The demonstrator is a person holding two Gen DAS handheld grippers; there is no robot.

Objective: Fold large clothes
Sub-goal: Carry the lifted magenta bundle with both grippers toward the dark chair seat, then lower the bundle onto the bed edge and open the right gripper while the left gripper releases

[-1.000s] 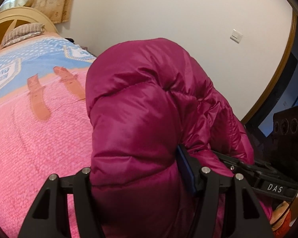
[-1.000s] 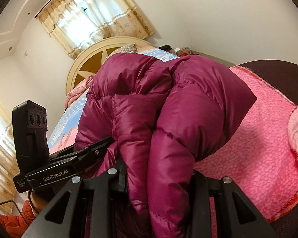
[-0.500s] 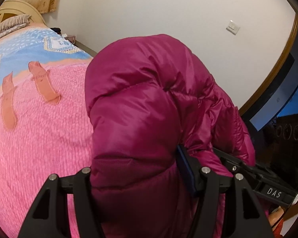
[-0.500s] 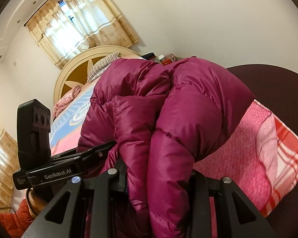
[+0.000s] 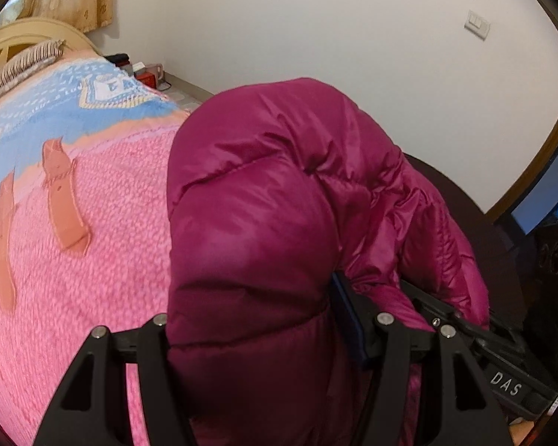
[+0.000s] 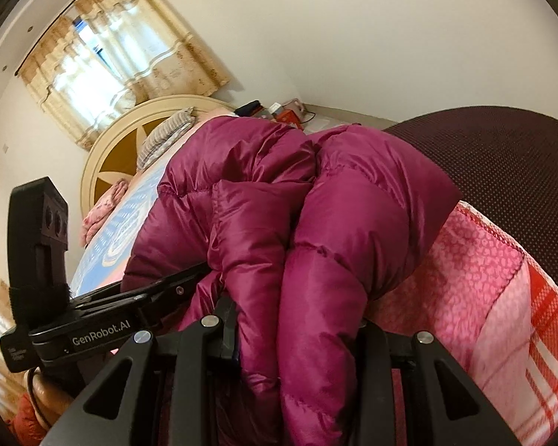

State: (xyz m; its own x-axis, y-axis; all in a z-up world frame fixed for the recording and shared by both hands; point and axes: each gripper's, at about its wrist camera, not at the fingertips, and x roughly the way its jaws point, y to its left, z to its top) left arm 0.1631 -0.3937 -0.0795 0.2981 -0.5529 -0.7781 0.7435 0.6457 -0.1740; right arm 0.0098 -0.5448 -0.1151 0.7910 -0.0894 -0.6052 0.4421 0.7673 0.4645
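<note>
A puffy magenta down jacket (image 5: 275, 230) is bunched into a thick roll and fills the middle of both views. My left gripper (image 5: 256, 319) is shut on a fat fold of it, with a blue pad (image 5: 348, 319) pressed into the fabric. My right gripper (image 6: 301, 327) is shut on another bulging fold of the jacket (image 6: 316, 223). The fabric hides most of both grippers' fingertips. Each gripper shows in the other's view, the right one (image 5: 502, 364) at lower right and the left one (image 6: 100, 319) at lower left. The jacket hangs over the pink bedspread (image 5: 85, 260).
The bed carries a pink and blue blanket, a striped pillow (image 5: 22, 67) and a cream headboard (image 6: 130, 137). Small items crowd a nightstand (image 5: 145, 72) by the wall. A dark maroon surface (image 6: 502, 171) lies beyond the bed's checked corner (image 6: 520, 334). A curtained window (image 6: 104, 59) is behind.
Both grippers have carried the bunched jacket sideways over the bed and slightly down. The bed's checked edge and the dark surface have come closer in the right wrist view. Neither grip has changed.
</note>
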